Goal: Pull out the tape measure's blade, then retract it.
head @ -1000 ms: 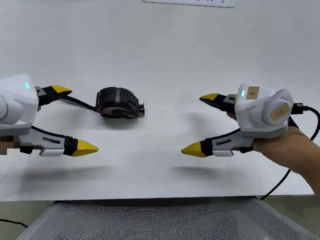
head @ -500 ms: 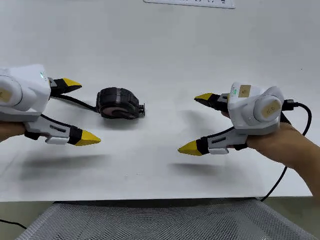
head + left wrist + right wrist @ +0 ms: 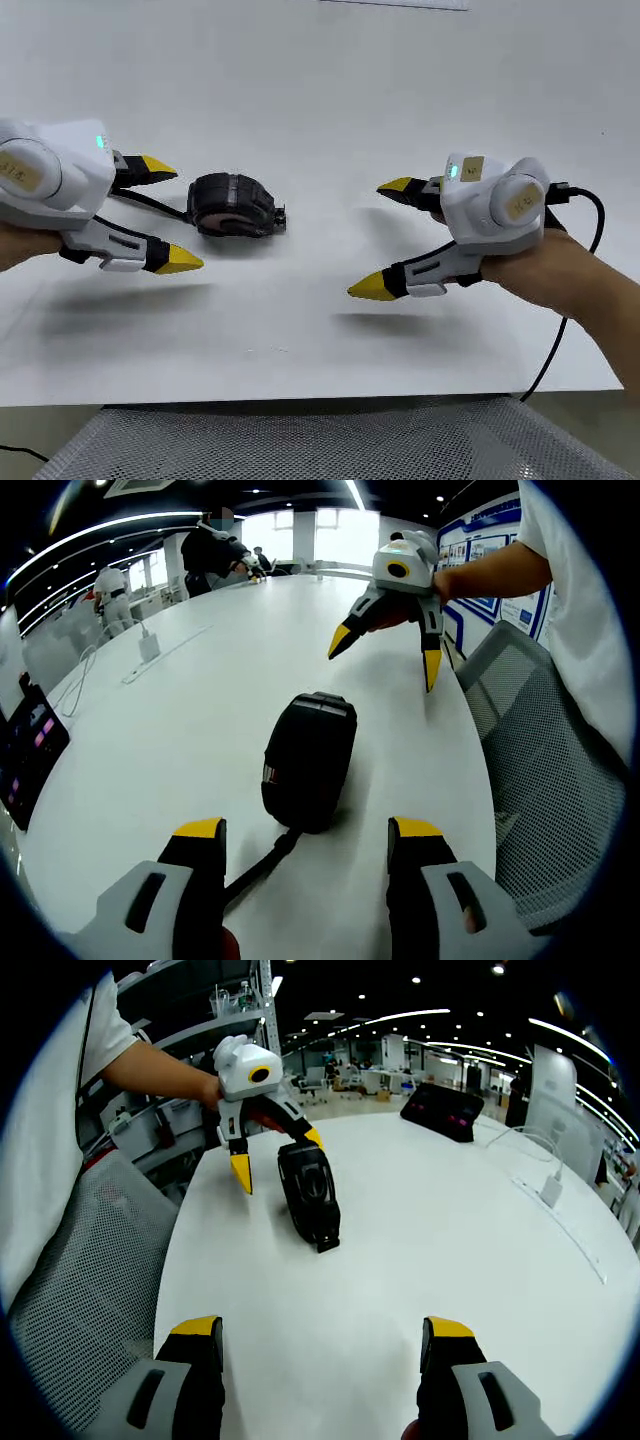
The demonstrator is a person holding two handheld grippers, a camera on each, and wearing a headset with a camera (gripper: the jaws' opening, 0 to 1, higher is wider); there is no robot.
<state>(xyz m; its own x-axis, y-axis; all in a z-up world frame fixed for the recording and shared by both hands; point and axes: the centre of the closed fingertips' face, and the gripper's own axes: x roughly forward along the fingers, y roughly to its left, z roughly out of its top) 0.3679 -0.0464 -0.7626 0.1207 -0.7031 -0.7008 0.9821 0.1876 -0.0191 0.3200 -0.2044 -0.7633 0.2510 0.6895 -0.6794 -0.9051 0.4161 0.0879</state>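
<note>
A white table [image 3: 400, 90] carries a black tape measure [image 3: 234, 205], its black strap [image 3: 150, 203] trailing flat across the top. Well apart from it sit a dark tablet [image 3: 442, 1112] and a white plug [image 3: 150, 643] with its cable [image 3: 190, 637]

White workbench [image 3: 330, 60], grey mesh chair [image 3: 300, 440], dark tablet [image 3: 442, 1112], white plug with cable [image 3: 148, 645]

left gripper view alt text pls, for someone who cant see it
A black tape measure lies on a white table, just ahead of the left gripper, whose open yellow-tipped jaws sit either side of its black strap. Beyond it the right gripper, also open, hovers over the table.
</note>
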